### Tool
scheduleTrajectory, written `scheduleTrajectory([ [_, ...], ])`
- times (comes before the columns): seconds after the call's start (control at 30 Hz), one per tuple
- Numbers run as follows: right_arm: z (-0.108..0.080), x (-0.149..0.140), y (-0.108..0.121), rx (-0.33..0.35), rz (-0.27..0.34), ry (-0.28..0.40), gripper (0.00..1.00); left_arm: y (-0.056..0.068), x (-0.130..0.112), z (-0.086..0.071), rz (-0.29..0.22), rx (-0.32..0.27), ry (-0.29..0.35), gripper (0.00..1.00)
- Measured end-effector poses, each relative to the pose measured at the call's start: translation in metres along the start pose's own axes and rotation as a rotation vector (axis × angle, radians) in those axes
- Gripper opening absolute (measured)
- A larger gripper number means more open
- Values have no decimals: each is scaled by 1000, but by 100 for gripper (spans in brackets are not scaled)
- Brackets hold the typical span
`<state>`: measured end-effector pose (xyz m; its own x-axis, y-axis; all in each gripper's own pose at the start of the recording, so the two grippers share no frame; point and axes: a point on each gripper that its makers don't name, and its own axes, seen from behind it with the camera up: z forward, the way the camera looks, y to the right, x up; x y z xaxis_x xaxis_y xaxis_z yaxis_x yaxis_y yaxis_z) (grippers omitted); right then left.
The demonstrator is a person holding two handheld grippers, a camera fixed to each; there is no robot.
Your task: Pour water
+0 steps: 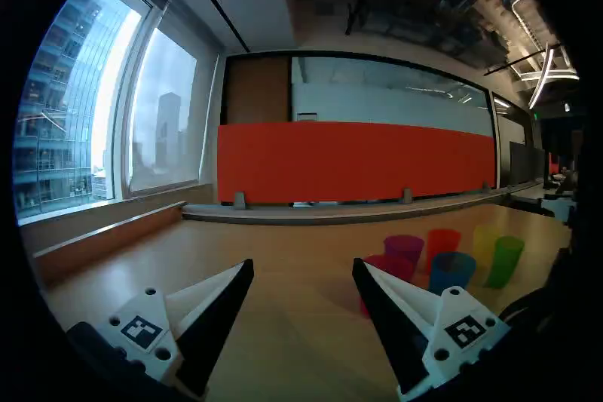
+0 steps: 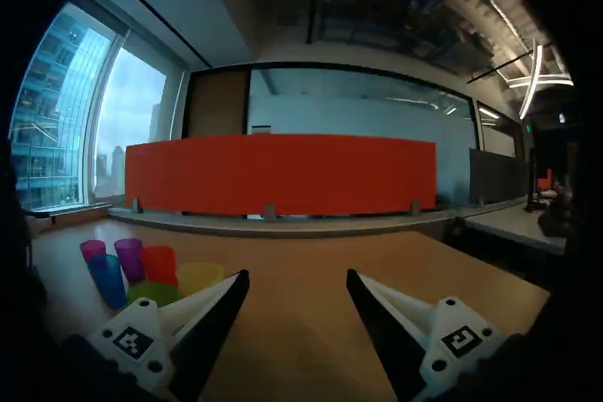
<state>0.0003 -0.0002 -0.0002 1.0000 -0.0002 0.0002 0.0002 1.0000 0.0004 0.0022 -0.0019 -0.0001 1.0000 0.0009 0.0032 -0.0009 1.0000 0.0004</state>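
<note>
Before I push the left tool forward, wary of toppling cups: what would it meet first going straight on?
Probably nothing near: ahead of the left tool lies bare wooden tabletop up to the orange partition panel. The magenta plastic cup just right of that line might get clipped; depth is unclear.

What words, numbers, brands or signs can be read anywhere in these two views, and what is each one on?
No legible text in these views.
Square markers on the left tongs and right tongs: black-and-white patterns, not text.
Small white plaque on the wall above the orange partition: too small to read.
Coloured cups: no print visible.
</note>
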Motion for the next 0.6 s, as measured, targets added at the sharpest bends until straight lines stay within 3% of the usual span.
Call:
scheduleTrajectory([
  [0.2, -7, 16, -9, 25, -12, -19, 100, 1, 14, 0, 11, -11, -21, 97],
  [0.6, -6, 73, -17, 74, -3, -61, 100, 2, 83, 7, 5, -31, -18, 98],
])
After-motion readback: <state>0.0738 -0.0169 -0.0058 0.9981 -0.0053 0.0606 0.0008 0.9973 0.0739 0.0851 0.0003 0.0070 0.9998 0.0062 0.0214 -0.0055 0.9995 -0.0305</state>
